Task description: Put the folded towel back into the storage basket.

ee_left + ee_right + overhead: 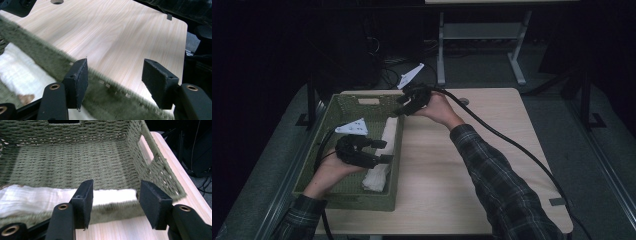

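I had both tools, left (382, 151) and right (401, 106), spread empty over the towel (381, 156) lying lengthwise along the basket's (328, 197) right wall.

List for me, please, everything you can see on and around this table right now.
basket: one, olive green, woven, on the table's left part
towel: one, white, folded, lying along the inside of the basket's right wall
table: one, light wood, centre
desk frame: one, pale grey, on the floor beyond the table
left gripper: one, black, open, over the basket near the towel
right gripper: one, black, open, at the basket's far right corner
sleeves: two, dark plaid
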Motion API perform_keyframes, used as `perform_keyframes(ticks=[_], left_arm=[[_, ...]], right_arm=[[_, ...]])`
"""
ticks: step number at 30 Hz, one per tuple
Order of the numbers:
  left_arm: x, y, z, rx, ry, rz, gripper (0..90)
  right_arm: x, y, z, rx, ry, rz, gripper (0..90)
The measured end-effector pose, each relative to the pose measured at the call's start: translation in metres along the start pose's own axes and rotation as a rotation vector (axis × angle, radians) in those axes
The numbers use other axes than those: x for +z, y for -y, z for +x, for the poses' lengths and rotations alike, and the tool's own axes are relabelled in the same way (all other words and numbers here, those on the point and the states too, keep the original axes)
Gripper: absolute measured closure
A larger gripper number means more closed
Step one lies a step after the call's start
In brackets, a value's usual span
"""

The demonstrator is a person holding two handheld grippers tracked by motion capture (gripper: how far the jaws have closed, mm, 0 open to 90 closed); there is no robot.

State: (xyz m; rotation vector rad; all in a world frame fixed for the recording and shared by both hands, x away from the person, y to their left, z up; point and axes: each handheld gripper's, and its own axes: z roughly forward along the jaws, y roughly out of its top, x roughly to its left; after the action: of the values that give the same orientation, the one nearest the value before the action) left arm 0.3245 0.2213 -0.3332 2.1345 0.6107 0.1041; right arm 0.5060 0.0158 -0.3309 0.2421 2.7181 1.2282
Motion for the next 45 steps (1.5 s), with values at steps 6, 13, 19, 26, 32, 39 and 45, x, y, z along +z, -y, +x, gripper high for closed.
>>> perform_keyframes(ticks=[6, 13, 19, 26, 32, 39, 45], left_arm=[[0.019, -0.017, -0.015, 0.021, -0.024, 0.011, 33.5], [0.043, -0.033, -0.03, 0.053, -0.038, 0.016, 30.7], [0.062, -0.044, -0.041, 0.075, -0.044, 0.036, 27.7], [0.084, -0.054, -0.053, 0.075, -0.045, 0.033, 25.0], [0.106, -0.058, -0.064, 0.1, -0.033, 0.043, 24.6], [0.129, -0.055, -0.076, 0.096, -0.042, 0.034, 24.6], [0.149, -0.046, -0.085, 0.094, -0.05, 0.026, 24.6]], right_arm=[[-0.028, 0.018, 0.001, 0.005, 0.008, -0.021, 42.7], [-0.05, 0.039, 0.002, 0.021, 0.021, -0.016, 40.1], [-0.067, 0.059, 0.0, 0.045, 0.035, -0.033, 37.6], [-0.089, 0.085, 0.0, 0.091, 0.069, -0.059, 34.2], [-0.103, 0.111, 0.002, 0.126, 0.098, -0.068, 32.9], [-0.115, 0.14, 0.006, 0.165, 0.129, -0.077, 30.6], [-0.118, 0.162, 0.01, 0.194, 0.152, -0.074, 28.6]])
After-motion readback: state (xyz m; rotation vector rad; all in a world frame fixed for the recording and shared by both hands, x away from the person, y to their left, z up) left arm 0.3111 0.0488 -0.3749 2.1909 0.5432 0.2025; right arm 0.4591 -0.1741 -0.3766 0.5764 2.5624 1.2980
